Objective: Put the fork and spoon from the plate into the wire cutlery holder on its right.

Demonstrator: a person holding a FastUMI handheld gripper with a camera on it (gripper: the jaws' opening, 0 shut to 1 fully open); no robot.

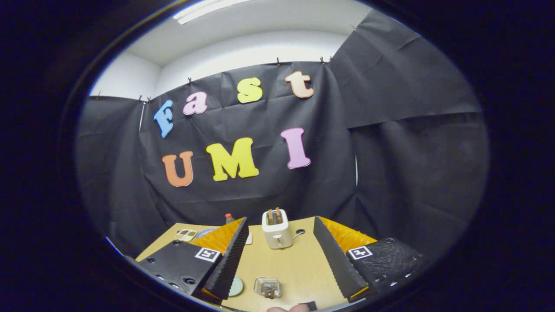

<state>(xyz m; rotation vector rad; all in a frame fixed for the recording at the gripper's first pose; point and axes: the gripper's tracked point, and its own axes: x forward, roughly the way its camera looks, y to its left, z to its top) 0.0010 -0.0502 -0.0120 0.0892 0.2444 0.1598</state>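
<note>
Hand-held gripper [279, 253] is sitting above the worktop [299, 268], fingers spread wide apart, nothing between them but bare wood.

Toaster [276, 228] is standing upright beyond the fingertips, roughly centred in the gap between them, two slices sticking out of its slots. A small dark ring-like item is lying on the worktop just to the toaster's right; cannot tell what it is.

Closer in, a small clear box [267, 287] is sitting on the worktop between the fingers, nearer the left one. A pale round disc [236, 286] is peeking out just beside the left finger's inner edge, partly hidden by it.

Beyond the left finger, near the far edge of the worktop: a bottle with a red cap [229, 218], mostly hidden behind the finger; a bluish plate rim [204, 233] showing past the finger; a small tray [186, 235] with compartments further left. Cannot tell whether fork or spoon are lying on that plate: too little of it is showing. The wire holder cannot be made out either.

A fingertip of the person [286, 309] is showing at the very near edge, below the clear box, next to a small dark object.
</note>
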